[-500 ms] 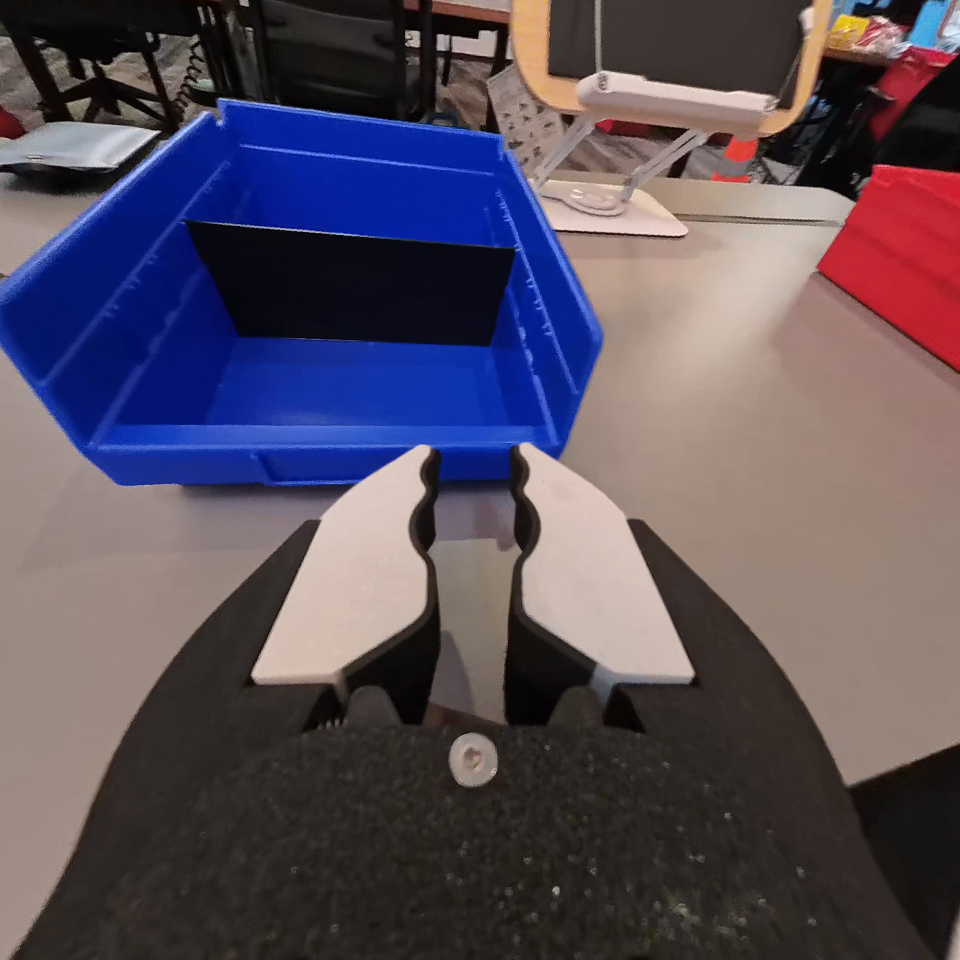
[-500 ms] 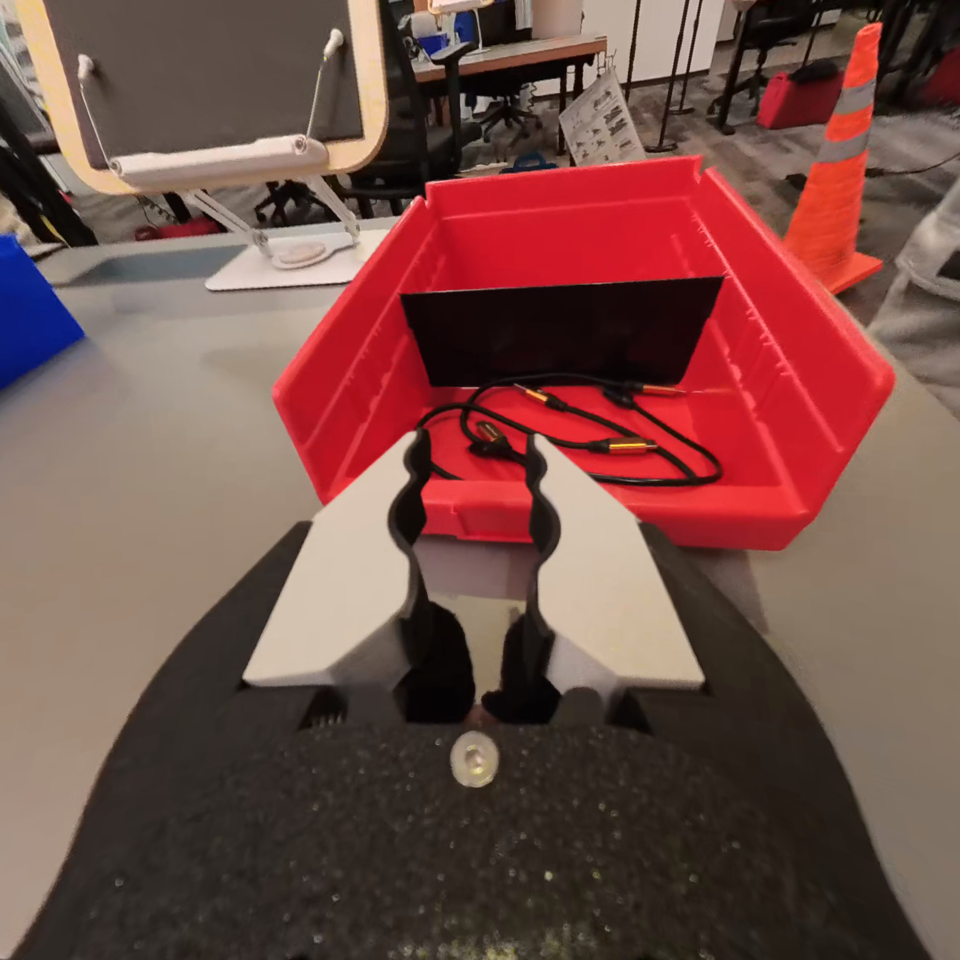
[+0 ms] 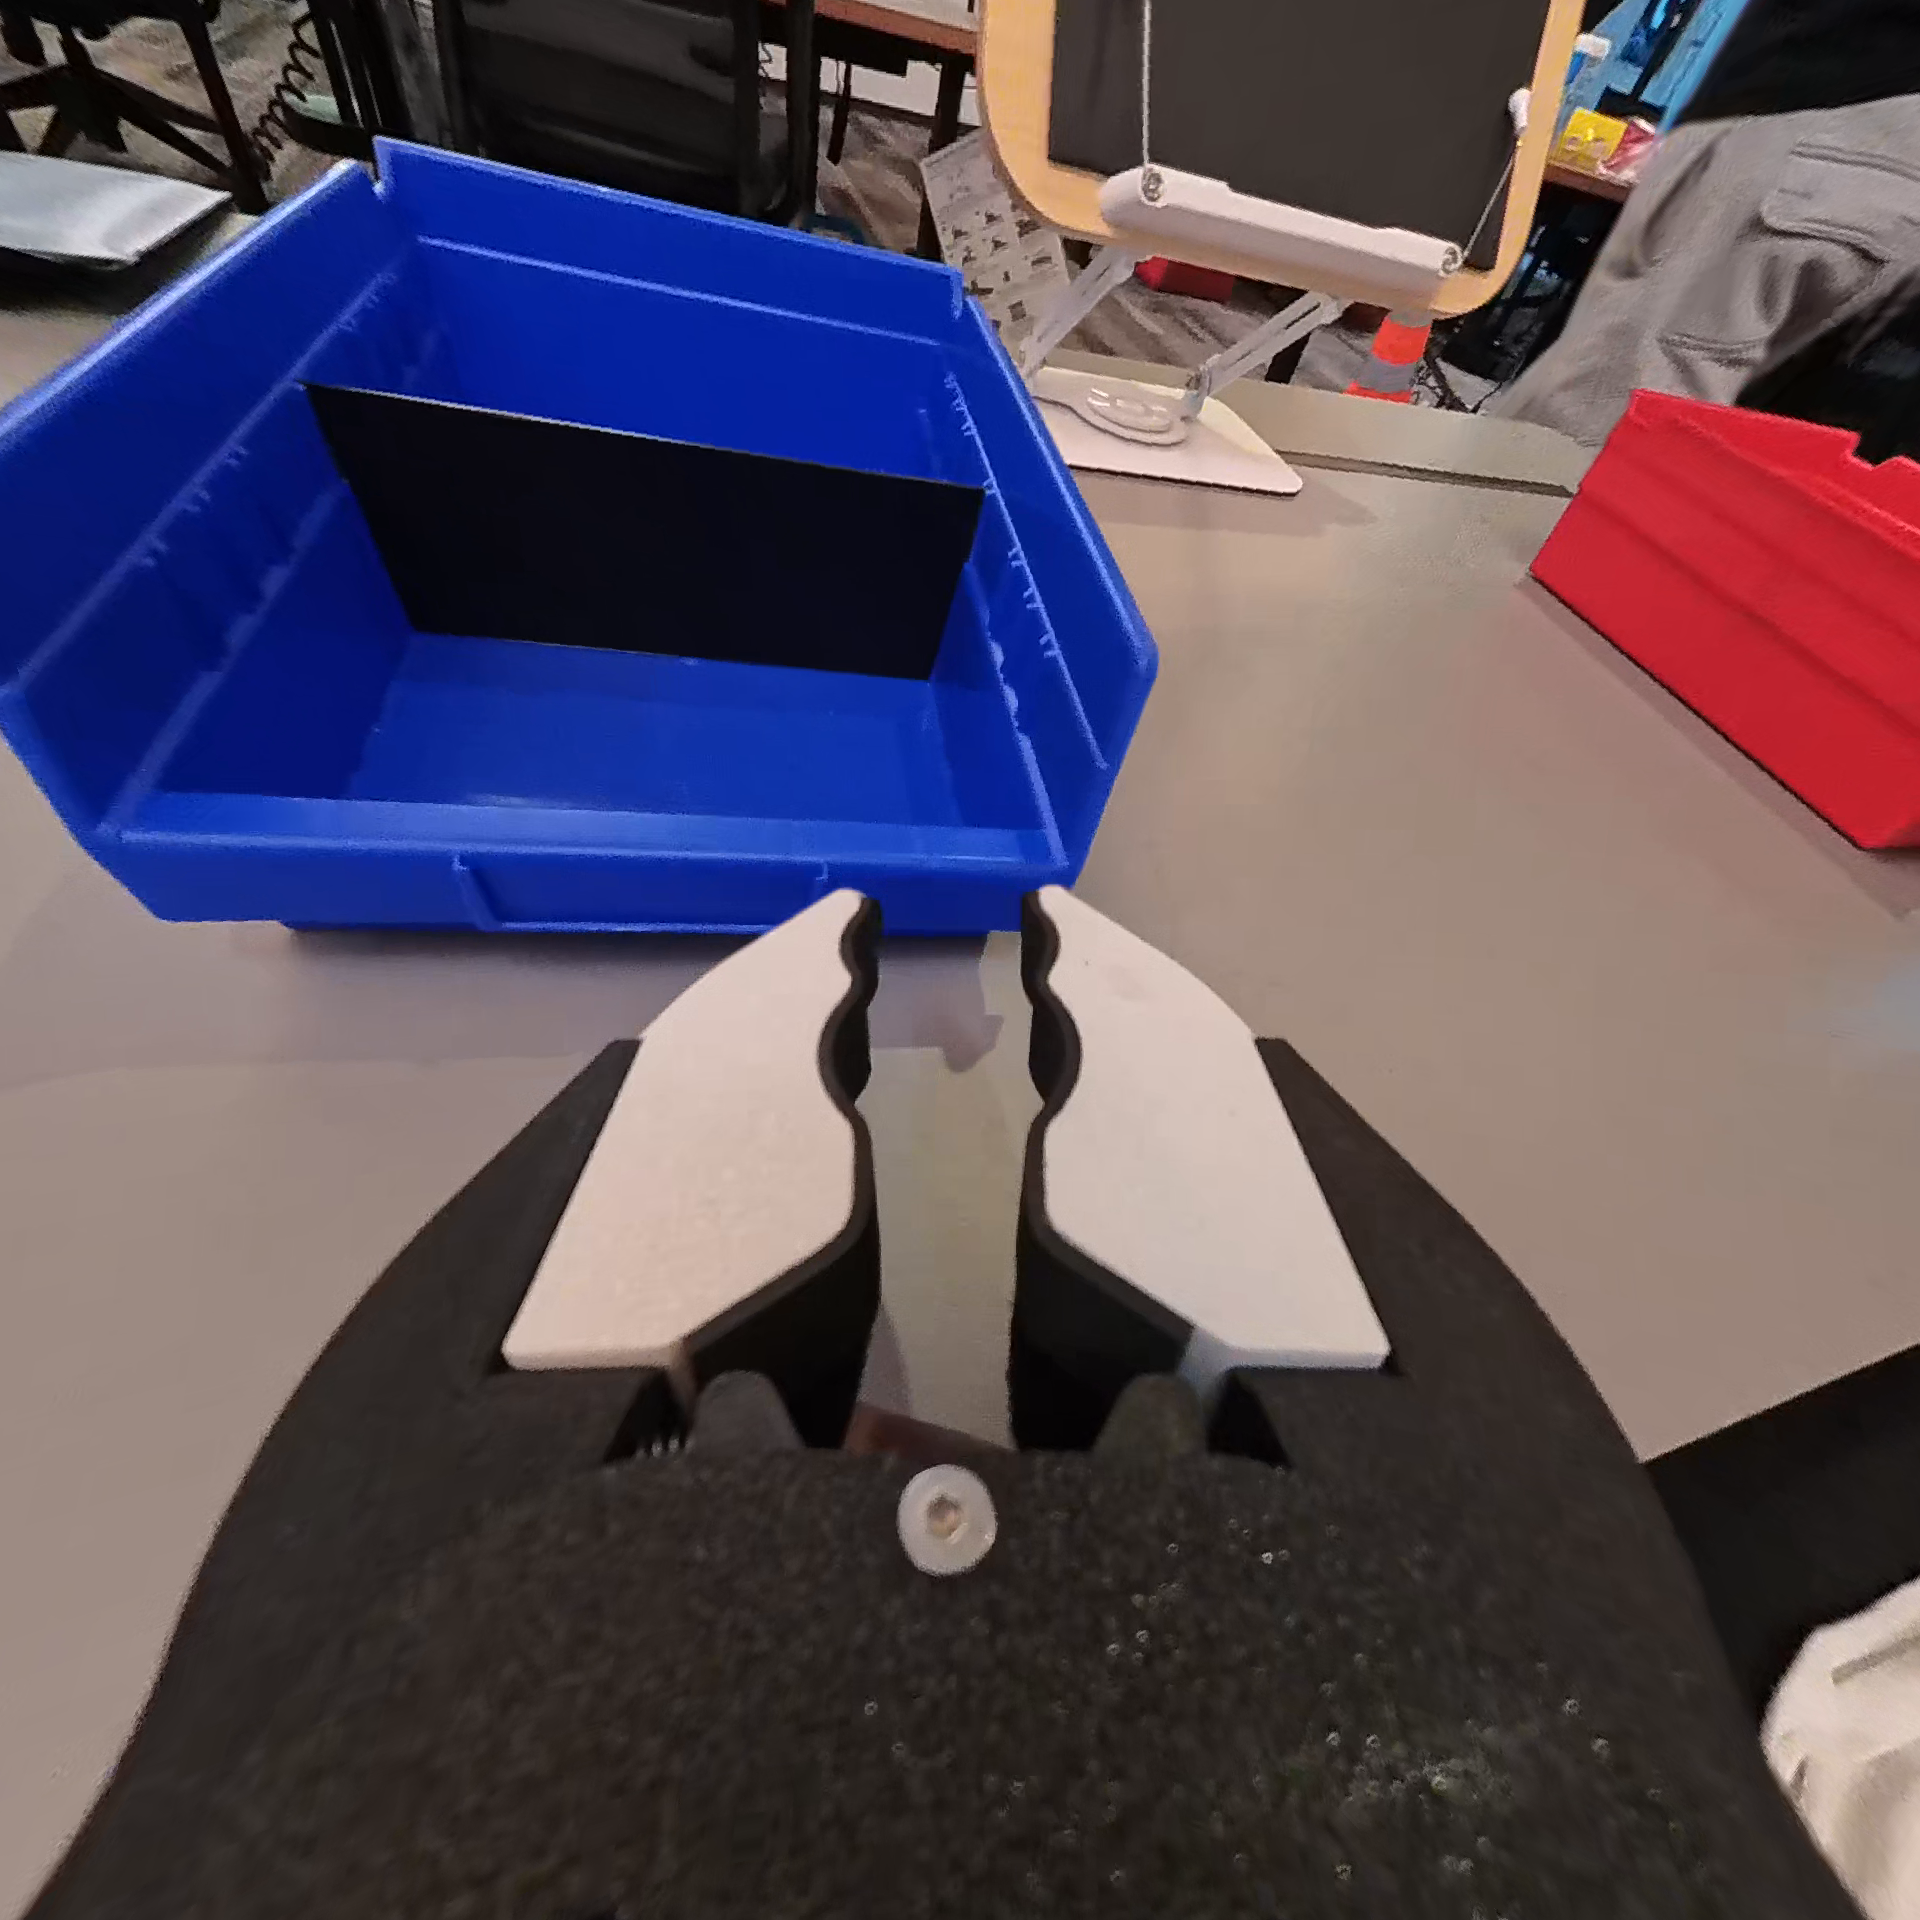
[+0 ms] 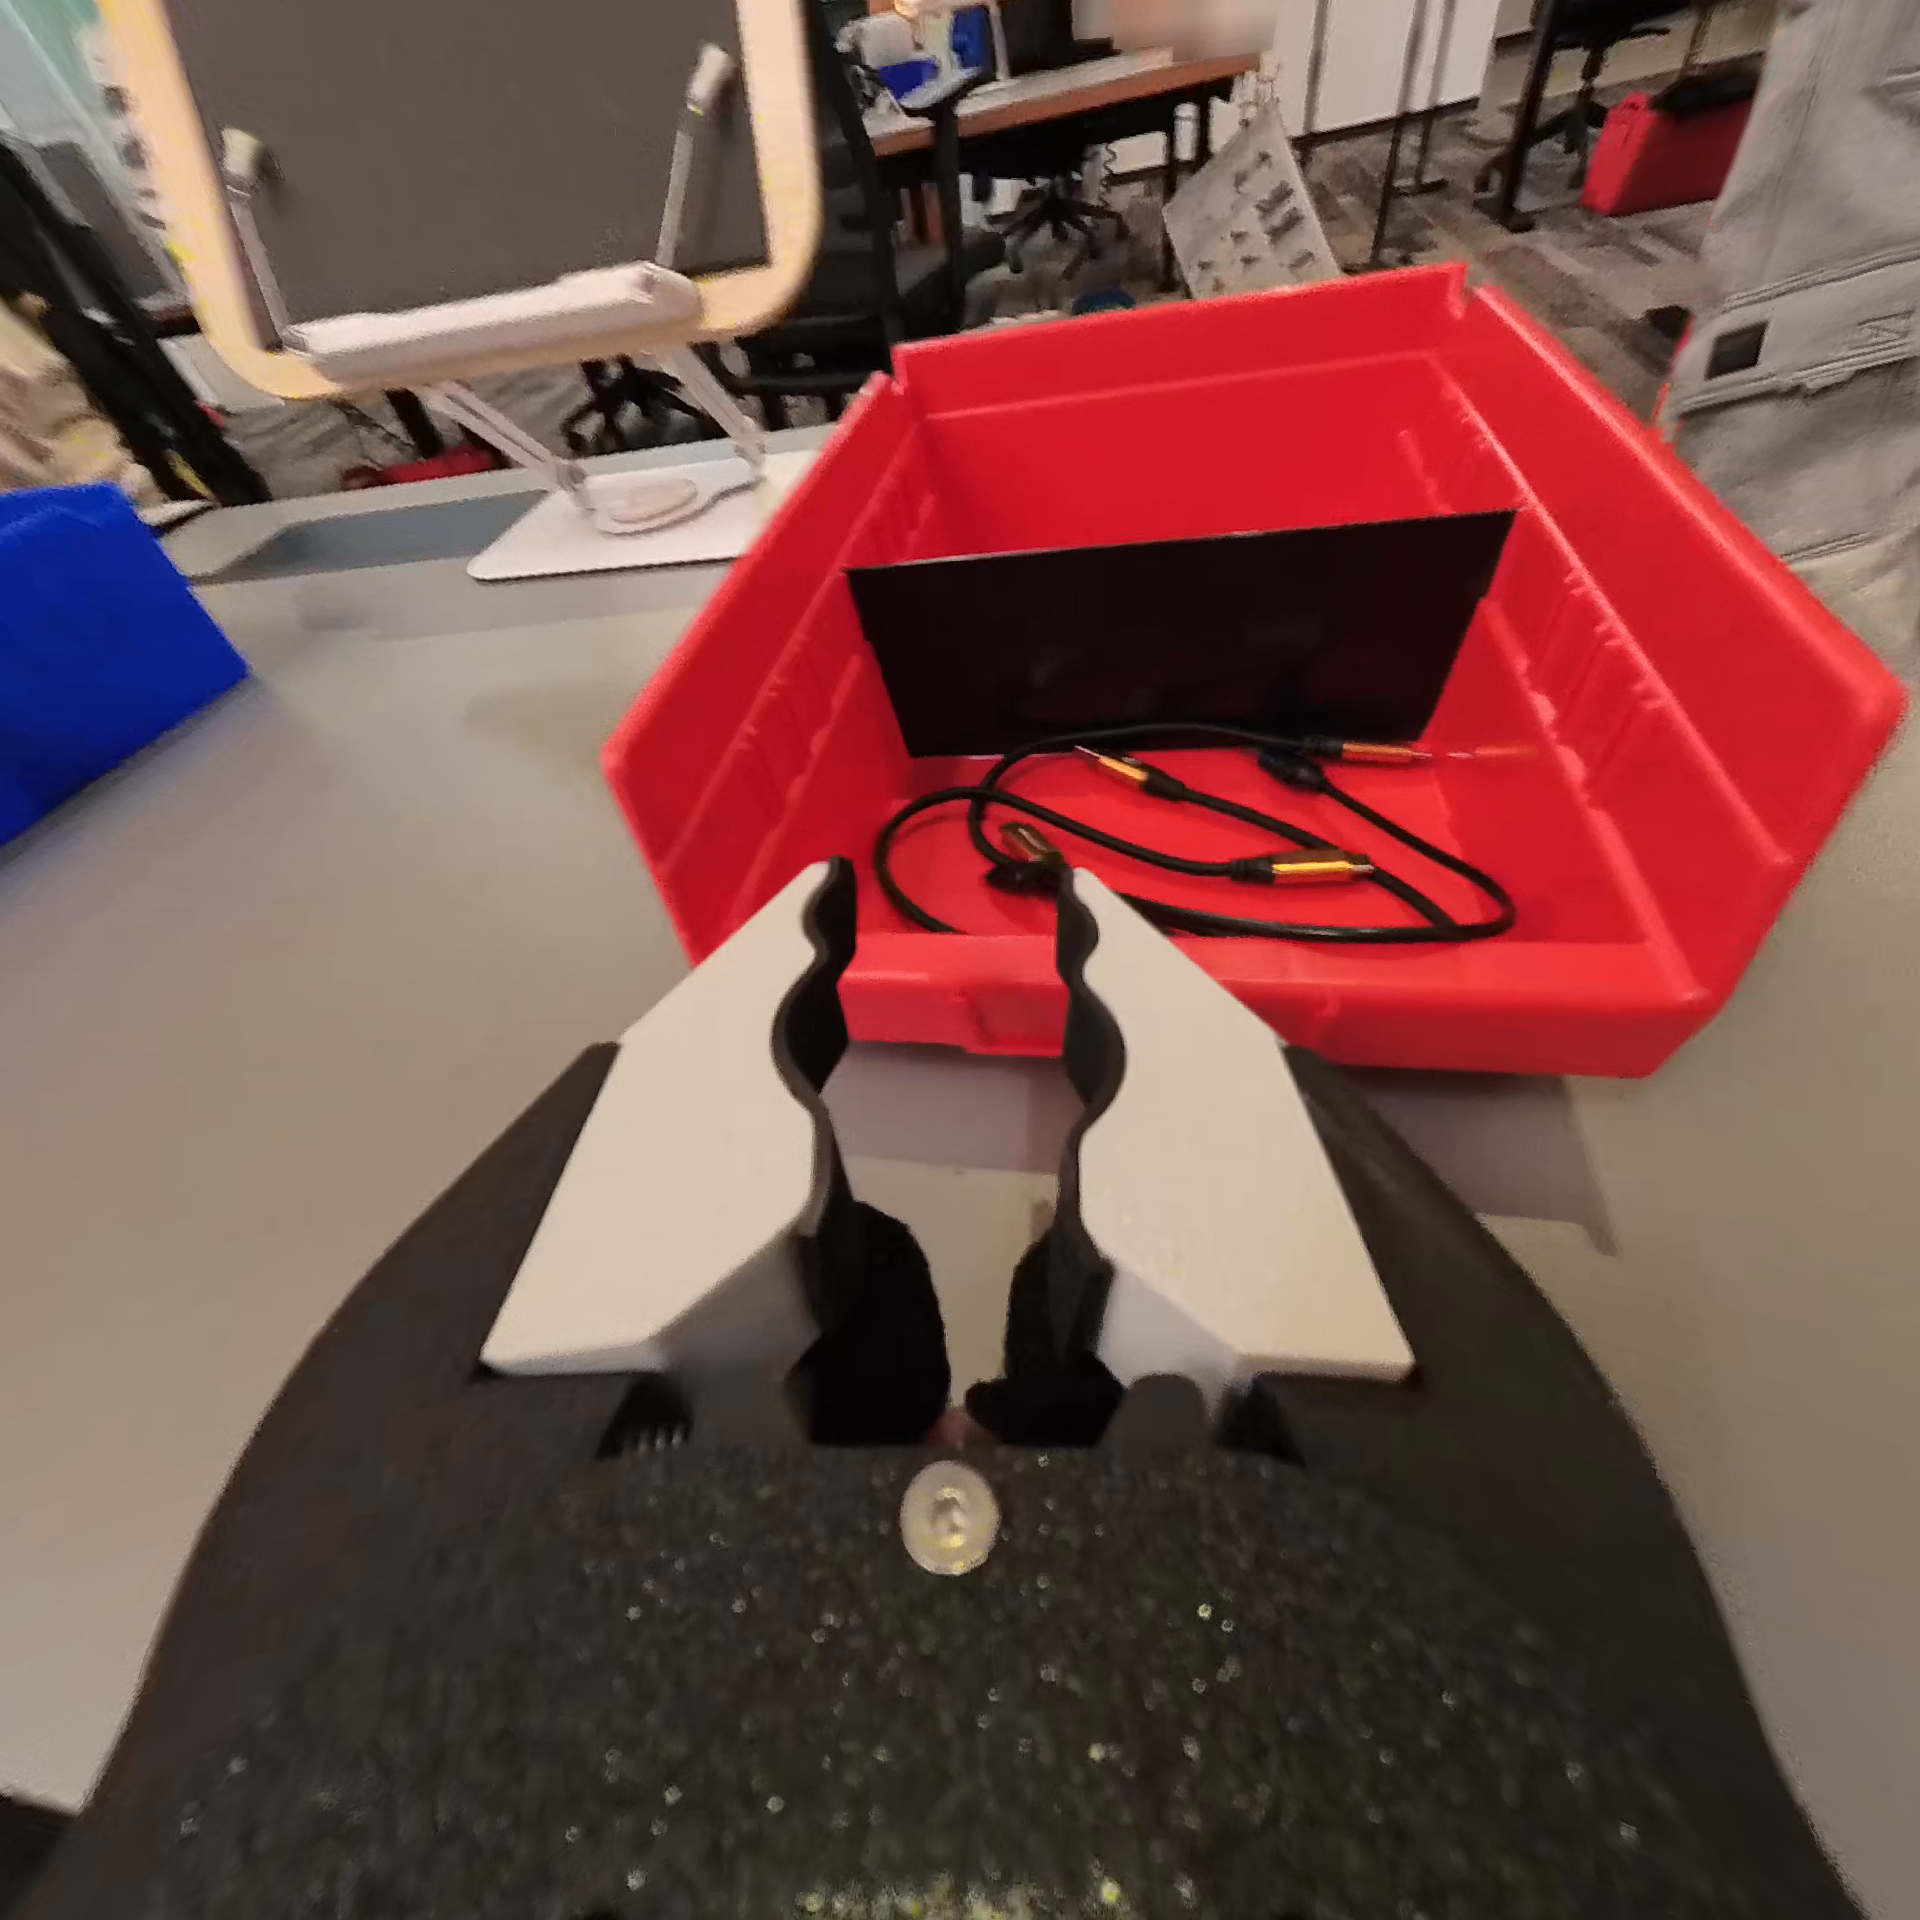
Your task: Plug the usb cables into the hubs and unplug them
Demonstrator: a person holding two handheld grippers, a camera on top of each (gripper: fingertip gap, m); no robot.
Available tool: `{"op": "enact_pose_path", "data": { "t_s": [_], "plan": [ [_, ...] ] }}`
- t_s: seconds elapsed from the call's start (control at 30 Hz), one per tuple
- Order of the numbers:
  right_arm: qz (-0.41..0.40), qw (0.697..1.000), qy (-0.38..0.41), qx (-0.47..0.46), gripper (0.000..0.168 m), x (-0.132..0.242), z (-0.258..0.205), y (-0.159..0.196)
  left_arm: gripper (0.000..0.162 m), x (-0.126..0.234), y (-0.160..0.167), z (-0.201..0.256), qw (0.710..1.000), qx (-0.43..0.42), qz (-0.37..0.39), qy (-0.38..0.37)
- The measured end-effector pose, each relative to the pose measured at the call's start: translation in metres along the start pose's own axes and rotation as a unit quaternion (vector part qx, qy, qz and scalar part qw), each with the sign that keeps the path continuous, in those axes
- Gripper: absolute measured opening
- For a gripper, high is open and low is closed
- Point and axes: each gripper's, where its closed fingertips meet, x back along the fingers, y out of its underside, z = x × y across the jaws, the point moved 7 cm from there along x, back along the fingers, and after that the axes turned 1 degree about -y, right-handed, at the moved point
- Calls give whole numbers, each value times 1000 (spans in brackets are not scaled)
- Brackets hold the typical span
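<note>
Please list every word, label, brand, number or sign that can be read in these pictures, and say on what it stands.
None can be read.
Printed sheet in the background: too small and blurred to read.
Blue bin and red bin: no label shows.

Both cams ride on the grippers, low over the grey tabletop (image 3: 1455, 831), looking forward and slightly down along the fingers. The left wrist view faces the open blue plastic bin (image 3: 582, 862), close up and a bit left of centre, with the side of the red plastic bin (image 3: 1745, 644) poking in at the right edge. The right wrist view sits right at the red bin's (image 4: 1299, 1008) front lip, with a corner of the blue one (image 4: 94, 634) at the left. Both also catch the wood-framed dark board on a white stand (image 3: 1268, 218) (image 4: 488, 322) at the far table edge.
</note>
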Motion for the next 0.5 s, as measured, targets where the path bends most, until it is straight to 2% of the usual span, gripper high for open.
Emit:
{"op": "enact_pose_path", "data": {
  "t_s": [0.03, 0.1, 0.13, 0.17, 0.27, 0.37, 0.43, 0.5],
  "plan": [
    [12, 999, -33, 5, 43, 1, -9, -4, 26, 1, 0, 0, 1000, 3, 3, 0],
    [60, 983, -170, 40, 61, 9, -45, -16, 26, 1, -2, 1, 1000, 11, 10, 10],
    [61, 978, -193, 55, 62, 11, -58, -16, 26, 1, -2, 1, 1000, 14, 11, 15],
    [47, 979, -184, 74, 64, 9, -66, -13, 26, 0, -2, 1, 1000, 15, 10, 17],
    [26, 993, -52, 103, 70, -8, -65, -1, 26, -2, -1, 2, 1000, 17, 6, 21],
    [-20, 994, 16, 107, 76, -30, -66, 10, 26, -3, 0, 3, 1000, 16, 2, 26],
    [-29, 992, 25, 120, 76, -42, -74, 10, 27, -3, 2, 4, 1000, 13, -5, 24],
    [-36, 992, -6, 123, 75, -53, -90, 11, 27, -1, 4, 4, 1000, 12, -6, 23]
  ]
}}
